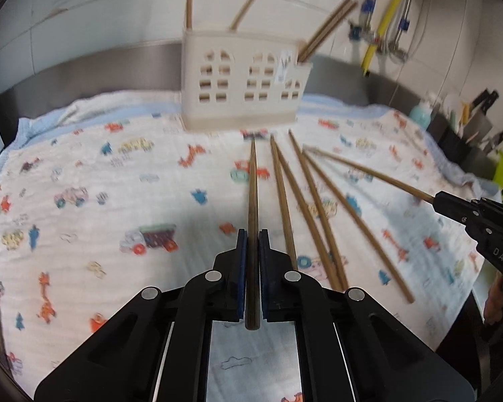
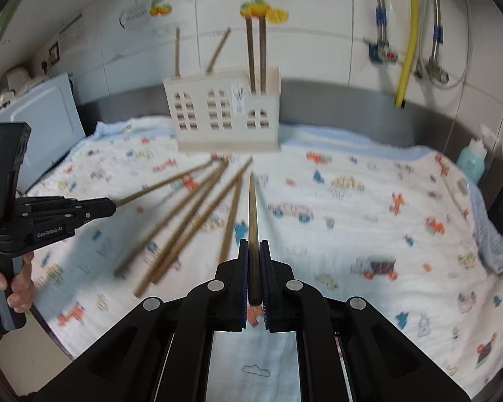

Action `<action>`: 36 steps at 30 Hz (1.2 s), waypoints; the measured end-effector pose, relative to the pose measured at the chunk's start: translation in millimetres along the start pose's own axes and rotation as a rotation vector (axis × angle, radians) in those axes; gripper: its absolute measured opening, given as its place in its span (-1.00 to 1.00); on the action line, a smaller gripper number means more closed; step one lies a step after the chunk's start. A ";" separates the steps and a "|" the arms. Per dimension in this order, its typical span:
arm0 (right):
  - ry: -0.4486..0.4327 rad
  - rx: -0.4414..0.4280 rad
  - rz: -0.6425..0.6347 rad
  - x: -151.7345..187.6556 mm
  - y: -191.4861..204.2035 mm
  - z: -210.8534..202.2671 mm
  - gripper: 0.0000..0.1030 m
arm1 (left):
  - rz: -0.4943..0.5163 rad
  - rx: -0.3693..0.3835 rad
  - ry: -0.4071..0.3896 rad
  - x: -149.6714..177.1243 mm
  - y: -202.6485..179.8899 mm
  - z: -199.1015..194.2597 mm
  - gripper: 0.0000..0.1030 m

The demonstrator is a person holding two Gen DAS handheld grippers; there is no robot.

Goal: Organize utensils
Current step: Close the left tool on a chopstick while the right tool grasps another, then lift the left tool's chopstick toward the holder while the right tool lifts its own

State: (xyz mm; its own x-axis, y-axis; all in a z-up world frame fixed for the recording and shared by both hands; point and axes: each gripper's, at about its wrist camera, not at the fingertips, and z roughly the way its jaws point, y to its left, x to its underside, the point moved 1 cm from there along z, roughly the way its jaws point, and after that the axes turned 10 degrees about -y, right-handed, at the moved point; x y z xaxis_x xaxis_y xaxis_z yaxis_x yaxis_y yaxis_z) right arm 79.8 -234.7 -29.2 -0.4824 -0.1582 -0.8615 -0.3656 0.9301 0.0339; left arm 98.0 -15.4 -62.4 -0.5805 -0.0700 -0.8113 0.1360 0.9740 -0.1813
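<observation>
Chopstick [image 1: 252,201] clamped in left gripper [image 1: 252,234]; another chopstick [image 2: 252,214] clamped in right gripper [image 2: 253,244].

left gripper [image 2: 112,208]: "GenRobot.AI" | right gripper [image 1: 434,198]: "DAS"

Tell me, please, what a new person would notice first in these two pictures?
Each gripper is shut on one wooden chopstick: the left gripper and the right gripper. Four loose chopsticks lie fanned on the patterned cloth, and the cream holder behind them holds four more.
</observation>
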 end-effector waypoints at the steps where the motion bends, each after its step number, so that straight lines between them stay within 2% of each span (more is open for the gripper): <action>1: -0.013 -0.002 -0.001 -5.1 0.9 -3.2 -0.87 | -0.002 0.003 -0.010 -2.9 0.5 -3.2 -0.89; 7: -0.094 -0.026 -0.031 -47.3 11.6 -26.1 -0.87 | -0.002 0.021 -0.086 -27.6 5.1 -24.5 -0.90; 15: -0.144 -0.084 -0.077 -102.5 27.3 -35.6 -0.87 | 0.012 0.033 -0.144 -55.2 10.9 -35.3 -0.90; 23: -0.137 -0.100 -0.111 -162.4 26.3 -35.0 -0.87 | 0.037 0.037 -0.196 -94.4 18.3 -44.5 -0.90; 30: -0.149 -0.074 -0.144 -214.1 17.7 -39.2 -0.87 | 0.064 0.025 -0.211 -121.4 22.0 -45.4 -0.90; 36: -0.122 -0.044 -0.159 -248.1 5.7 -30.9 -0.87 | 0.087 0.025 -0.272 -157.7 17.8 -56.1 -0.90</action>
State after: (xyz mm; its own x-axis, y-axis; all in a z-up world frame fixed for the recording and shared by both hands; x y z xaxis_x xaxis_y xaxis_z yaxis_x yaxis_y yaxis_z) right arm 172.8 -200.4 200.4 -0.3162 -0.2584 -0.9128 -0.4654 0.8807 -0.0880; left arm 146.9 25.1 93.5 -0.3295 -0.0454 -0.9431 0.1976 0.9734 -0.1159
